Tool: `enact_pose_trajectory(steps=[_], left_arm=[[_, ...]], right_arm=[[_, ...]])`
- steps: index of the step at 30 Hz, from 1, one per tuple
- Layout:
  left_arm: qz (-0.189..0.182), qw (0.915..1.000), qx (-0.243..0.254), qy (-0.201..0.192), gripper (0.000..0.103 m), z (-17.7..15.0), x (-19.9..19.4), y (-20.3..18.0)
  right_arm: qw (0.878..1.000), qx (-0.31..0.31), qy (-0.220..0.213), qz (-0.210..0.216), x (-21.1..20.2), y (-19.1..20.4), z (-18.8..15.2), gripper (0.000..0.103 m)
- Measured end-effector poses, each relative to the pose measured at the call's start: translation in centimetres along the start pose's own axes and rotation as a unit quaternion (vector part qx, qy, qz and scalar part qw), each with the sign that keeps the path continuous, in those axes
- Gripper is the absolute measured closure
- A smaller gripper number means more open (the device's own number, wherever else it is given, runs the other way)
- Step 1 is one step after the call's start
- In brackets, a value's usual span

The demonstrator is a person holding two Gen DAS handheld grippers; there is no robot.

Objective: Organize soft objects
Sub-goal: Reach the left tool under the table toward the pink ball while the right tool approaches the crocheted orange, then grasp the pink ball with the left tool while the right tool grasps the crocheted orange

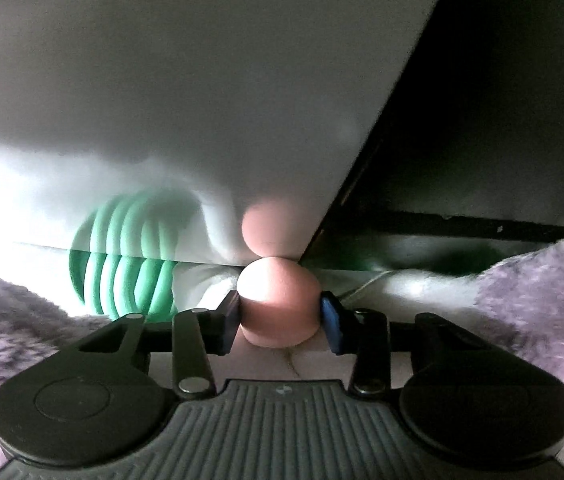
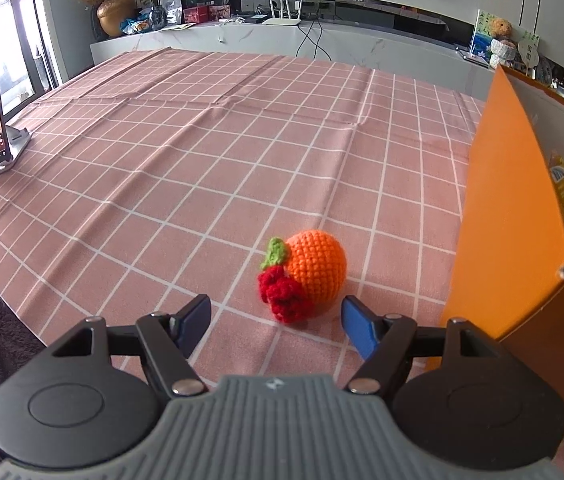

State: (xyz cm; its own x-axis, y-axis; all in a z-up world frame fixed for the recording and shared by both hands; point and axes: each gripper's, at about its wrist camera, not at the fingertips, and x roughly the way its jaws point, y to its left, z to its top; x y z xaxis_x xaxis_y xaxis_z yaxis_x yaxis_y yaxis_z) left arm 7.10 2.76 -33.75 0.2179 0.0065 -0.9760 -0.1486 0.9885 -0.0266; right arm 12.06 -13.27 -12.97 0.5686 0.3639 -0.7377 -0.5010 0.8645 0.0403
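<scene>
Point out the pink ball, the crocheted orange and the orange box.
pink ball (image 1: 277,304), left wrist view, its front face between the claw pads
crocheted orange (image 2: 316,270), right wrist view, middle of the orange body
orange box (image 2: 510,208), right wrist view, its outer side wall

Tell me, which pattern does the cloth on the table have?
The tablecloth is dusty pink with a grid of thin white lines. It shows best in the right wrist view.

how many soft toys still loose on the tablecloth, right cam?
1: the crochet orange, on the tablecloth just ahead of the right gripper, beside the orange box. More may be hidden behind the box wall.
</scene>
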Motion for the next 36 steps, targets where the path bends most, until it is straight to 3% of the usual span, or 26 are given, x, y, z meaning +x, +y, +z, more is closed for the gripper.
enact_pose_trajectory(steps=[10,15,17,20,28,36], left_arm=[[-0.015,0.9994,0.026,-0.015,0.055,-0.8,-4.7,0.2],[-0.015,0.9994,0.027,-0.018,0.055,-2.1,-7.1,0.4],[-0.018,0.9992,0.029,-0.023,0.055,-2.5,-8.1,0.1],[-0.025,0.9987,0.026,-0.036,0.055,-2.6,-9.6,0.0],[-0.044,0.9927,0.045,-0.103,0.055,-3.3,-15.0,-0.2],[-0.052,0.9775,0.068,-0.193,0.055,-3.9,-20.2,-0.6]], right_arm=[[0.999,-0.009,-0.019,-0.025,0.4,0.0,1.1,0.033],[0.999,-0.001,-0.015,-0.031,1.1,-0.2,1.4,0.041],[0.999,0.002,-0.011,-0.032,1.4,-0.3,1.4,0.052],[0.999,0.009,-0.007,-0.033,1.7,-0.7,1.0,0.055],[0.999,0.005,-0.037,-0.035,-1.8,-0.2,0.7,0.056],[0.995,-0.002,-0.084,-0.045,-7.9,0.4,-0.3,0.056]])
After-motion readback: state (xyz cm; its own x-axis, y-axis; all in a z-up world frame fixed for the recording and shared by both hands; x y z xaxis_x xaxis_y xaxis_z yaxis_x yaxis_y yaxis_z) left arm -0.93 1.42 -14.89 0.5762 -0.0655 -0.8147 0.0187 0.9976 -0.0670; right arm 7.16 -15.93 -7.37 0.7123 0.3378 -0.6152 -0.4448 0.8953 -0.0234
